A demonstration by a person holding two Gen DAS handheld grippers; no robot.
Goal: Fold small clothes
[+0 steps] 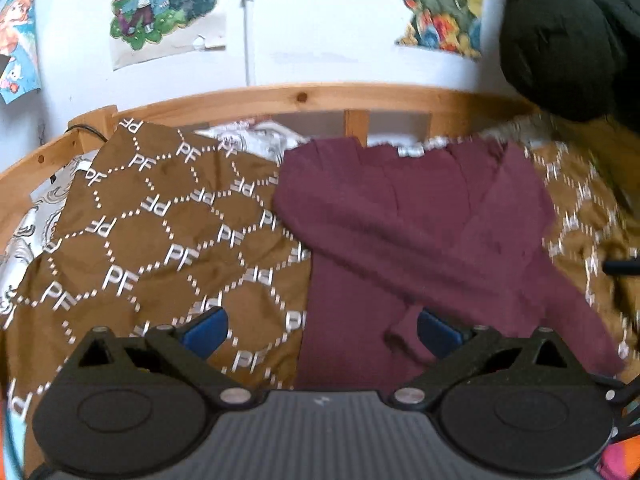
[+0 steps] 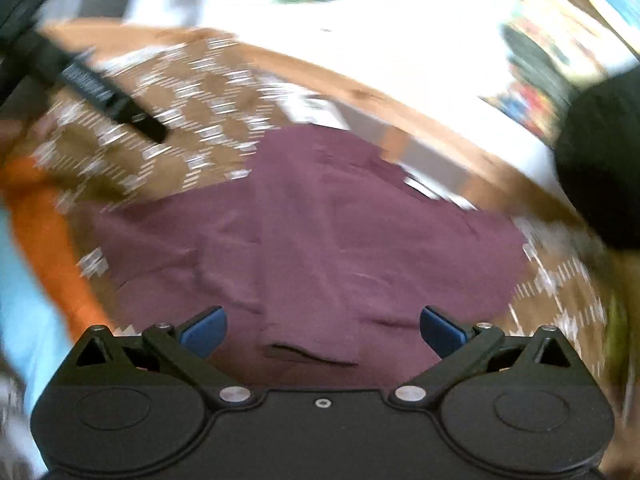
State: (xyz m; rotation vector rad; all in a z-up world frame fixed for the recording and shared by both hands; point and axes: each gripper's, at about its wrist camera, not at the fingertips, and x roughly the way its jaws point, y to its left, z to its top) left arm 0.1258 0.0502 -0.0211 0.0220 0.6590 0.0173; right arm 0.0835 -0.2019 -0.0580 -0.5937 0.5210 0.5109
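Both grippers stood wide open and empty over the maroon top on the bed.

The left gripper (image 1: 322, 330) had its blue fingertips (image 1: 204, 334) spread apart with nothing between them, above the near hem of the maroon top (image 1: 420, 220), which lay spread on a brown blanket (image 1: 160, 232) printed with white letters. The right gripper (image 2: 322, 330) was just as wide, its fingertips (image 2: 442, 330) clear of the cloth, with a folded sleeve end straight ahead. Beyond lay the wooden bed rail (image 1: 280, 98) and a white wall with cartoon posters (image 1: 164, 4). A dark bundle (image 1: 560, 40) at the right was cut off by the frame; I couldn't tell what it was. The right view was badly smeared, so the black bar (image 2: 100, 88) at its upper left stayed unclear.
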